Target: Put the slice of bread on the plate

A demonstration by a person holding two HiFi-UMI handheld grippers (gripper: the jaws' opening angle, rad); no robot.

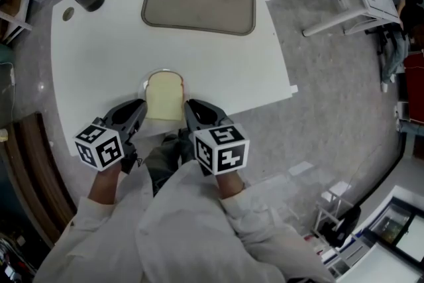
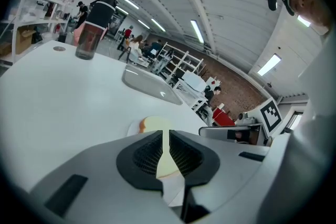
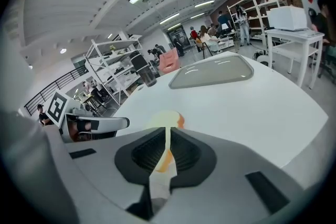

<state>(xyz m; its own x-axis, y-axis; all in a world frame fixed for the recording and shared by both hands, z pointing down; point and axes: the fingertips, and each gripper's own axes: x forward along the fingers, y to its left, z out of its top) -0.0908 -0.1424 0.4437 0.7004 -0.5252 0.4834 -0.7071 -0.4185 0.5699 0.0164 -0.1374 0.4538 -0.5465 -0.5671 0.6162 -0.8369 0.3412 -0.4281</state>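
While left gripper (image 1: pixel 141 109) and right gripper (image 1: pixel 188 109) clamp it, bread (image 1: pixel 164 95) overlaps plate (image 1: pixel 146 82)

You are wearing white sleeves (image 1: pixel 93 235); left gripper (image 1: pixel 140 105) and right gripper (image 1: pixel 189 105) are each showing a grey shell, black ribbed pads (image 2: pixel 148 152) and a black-and-white marker cube (image 1: pixel 99 146).
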